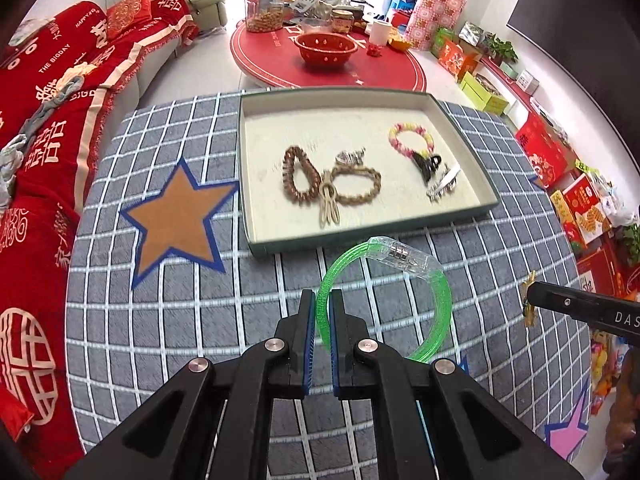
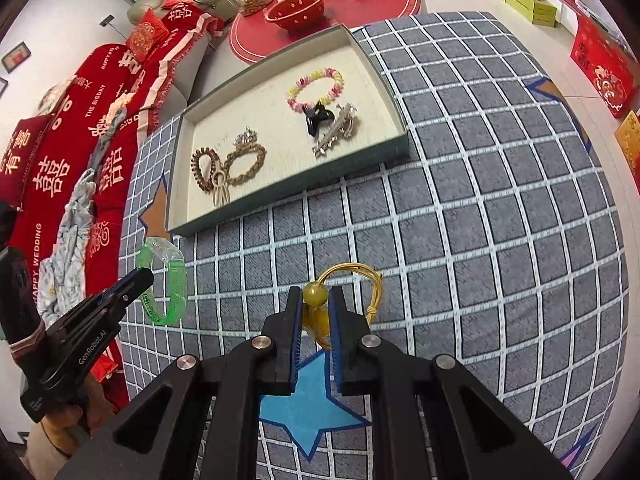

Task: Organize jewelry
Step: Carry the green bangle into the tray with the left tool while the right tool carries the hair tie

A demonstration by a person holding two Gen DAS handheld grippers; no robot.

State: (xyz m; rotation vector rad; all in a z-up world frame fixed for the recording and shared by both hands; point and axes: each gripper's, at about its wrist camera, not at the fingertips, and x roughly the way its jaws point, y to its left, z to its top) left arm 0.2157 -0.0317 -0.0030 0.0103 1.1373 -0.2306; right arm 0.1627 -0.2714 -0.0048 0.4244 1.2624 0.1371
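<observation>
Here the left gripper (image 1: pixel 322 312) has its fingers closed on the rim of a green translucent bangle (image 1: pixel 384 296), whose clear clasp section sits at the top of the loop, toward 12 o'clock from the fingertips. The bangle is lifted above the grey checked tabletop (image 1: pixel 160 320), just short of the near wall of the jewelry tray (image 1: pixel 360 240).

The right gripper (image 2: pixel 316 306) has its fingers clamped on a yellow-bead cord bracelet (image 2: pixel 352 280); one round bead sits between the fingertips and the gold cord loops out toward 1 o'clock. It too is held over the tabletop, well apart from the tray.

Inside the tray, in the left wrist view, a brown beaded bracelet (image 1: pixel 300 176) lies at about 9 o'clock, touching a tan beaded bracelet (image 1: pixel 358 186) at centre. A cream hair clip (image 1: pixel 329 204) overlaps both toward 6 o'clock, and a small silver crown piece (image 1: pixel 350 157) rests at the tan bracelet's far edge. At 2 o'clock lies a pink-and-yellow bracelet (image 1: pixel 412 138), with a black claw clip (image 1: pixel 428 164) overlapping its near side and a silver hair clip (image 1: pixel 444 186) beside that.
</observation>
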